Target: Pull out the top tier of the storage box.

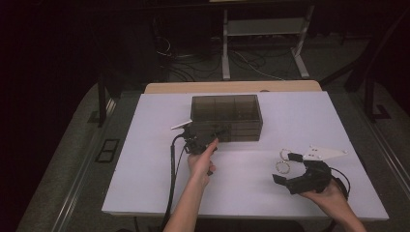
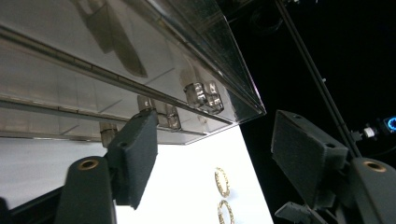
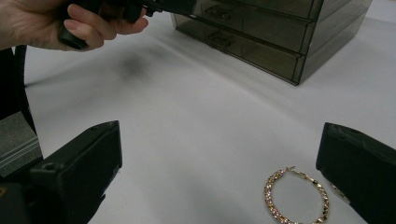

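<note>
A smoky see-through drawer box (image 1: 226,113) stands at the back middle of the white table (image 1: 154,169). My left gripper (image 1: 220,132) is up against the box's front. In the left gripper view its jaws stand apart around the drawer fronts (image 2: 116,56). A clear drawer handle (image 2: 204,96) lies ahead between them, and neither pad touches it. Two gold hoop earrings (image 1: 282,167) lie flat at the front right. My right gripper (image 1: 285,168) hovers open over them. One earring (image 3: 271,193) shows between its jaws (image 3: 224,140), with the second partly behind the right jaw.
A wooden board edge (image 1: 232,87) runs behind the table. A metal stand (image 1: 263,43) and loose cables (image 1: 251,63) sit on the dark floor beyond. The left gripper's cable (image 1: 172,179) trails off the table's front edge.
</note>
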### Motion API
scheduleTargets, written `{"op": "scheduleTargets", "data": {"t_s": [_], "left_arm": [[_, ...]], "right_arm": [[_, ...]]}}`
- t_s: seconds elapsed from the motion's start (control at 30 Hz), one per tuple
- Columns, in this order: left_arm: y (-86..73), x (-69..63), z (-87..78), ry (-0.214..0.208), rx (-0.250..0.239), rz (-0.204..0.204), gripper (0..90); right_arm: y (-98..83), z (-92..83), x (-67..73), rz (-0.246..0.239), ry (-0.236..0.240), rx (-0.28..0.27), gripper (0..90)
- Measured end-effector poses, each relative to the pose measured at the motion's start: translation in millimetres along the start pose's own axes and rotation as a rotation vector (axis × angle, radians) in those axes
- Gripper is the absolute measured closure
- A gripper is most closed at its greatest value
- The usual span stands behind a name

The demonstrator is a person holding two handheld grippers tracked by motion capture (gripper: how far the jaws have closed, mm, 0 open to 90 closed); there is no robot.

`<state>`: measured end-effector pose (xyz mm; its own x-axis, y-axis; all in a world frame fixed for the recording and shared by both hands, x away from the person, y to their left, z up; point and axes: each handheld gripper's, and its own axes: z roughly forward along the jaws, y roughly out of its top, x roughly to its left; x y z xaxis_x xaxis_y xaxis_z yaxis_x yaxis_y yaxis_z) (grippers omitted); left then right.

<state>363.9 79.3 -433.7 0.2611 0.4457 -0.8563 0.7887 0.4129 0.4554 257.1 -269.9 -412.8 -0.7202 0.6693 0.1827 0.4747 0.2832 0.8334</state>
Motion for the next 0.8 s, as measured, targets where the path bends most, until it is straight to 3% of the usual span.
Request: {"op": "scheduleTargets", "data": {"t_s": [0.27, 0.47, 0.7, 0.8], "left_arm": [[-3.7, 4.9, 0.9, 0.008, -0.026, -0.040, 46.8], [-3.5, 6.6, 2.4, -0.005, -0.042, -0.085, 53.4], [-3.7, 7.4, 2.6, 0.005, -0.051, -0.091, 60.0], [-4.5, 8.0, 3.8, 0.015, -0.069, -0.114, 64.8]], "right_arm": [[0.0, 0.2, 0.0, -0.003, 0.002, 0.000, 0.0], [-0.1, 0.6, 0.0, -0.006, 0.003, 0.001, 0.0], [-0.1, 0.7, 0.2, -0.007, 0.005, 0.003, 0.0], [-0.2, 0.7, 0.2, -0.007, 0.006, 0.003, 0.0]]}}
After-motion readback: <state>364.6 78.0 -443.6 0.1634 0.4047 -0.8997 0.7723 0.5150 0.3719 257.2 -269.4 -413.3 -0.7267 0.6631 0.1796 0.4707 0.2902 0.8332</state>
